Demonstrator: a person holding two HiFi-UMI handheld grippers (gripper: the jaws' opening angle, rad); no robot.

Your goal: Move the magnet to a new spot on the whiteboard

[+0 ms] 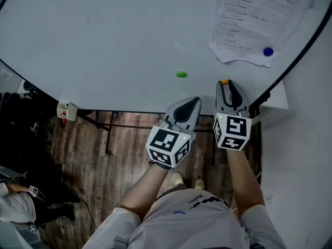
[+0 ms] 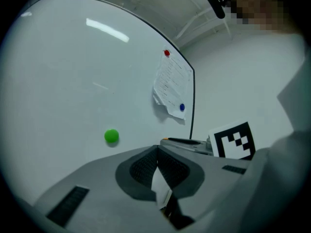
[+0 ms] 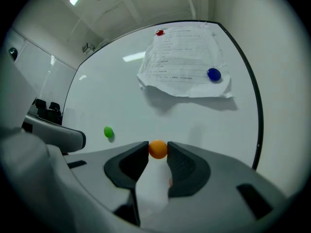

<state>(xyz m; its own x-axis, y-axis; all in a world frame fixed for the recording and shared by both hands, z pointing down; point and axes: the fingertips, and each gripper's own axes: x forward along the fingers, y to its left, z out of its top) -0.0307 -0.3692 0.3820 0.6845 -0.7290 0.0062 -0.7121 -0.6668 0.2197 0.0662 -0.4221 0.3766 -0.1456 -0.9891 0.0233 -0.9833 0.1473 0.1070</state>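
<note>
left arm: bare forearm stretched forward, left gripper (image 1: 193, 101) pointing level toward the whiteboard (image 1: 104, 40), set a little further back than the other gripper.
left fingers: jaws pressed together, nothing between them.
right arm: bare forearm stretched forward on the person's right, right gripper (image 3: 158, 145) level, its tips up at the board's face near the lower right edge.
right fingers: jaws held fairly wide, one pad on each side of the orange magnet (image 3: 158, 149), both touching it.
task's thing: the orange magnet sits against the board low down, below the paper sheets (image 3: 184, 64) and to the right of the green magnet (image 3: 108, 132).
magnets, counted: four. one orange in the right jaws, one green alone on bare board, one blue magnet (image 3: 214, 74) on the paper's lower right corner, one red magnet (image 3: 160, 33) at the paper's top left corner.
grippers, counted: two, side by side, near each other but apart.
marker cubes (image 1: 167, 145), counted: two, one on each gripper.
paper: a crumpled printed stack pinned to the board's right part by the red and blue magnets; how many sheets cannot be told.
container: one small white box (image 1: 66, 110) at the board's lower left edge, with something red showing in it; too small to tell what.
below the board: a wooden floor (image 1: 129, 160).
</note>
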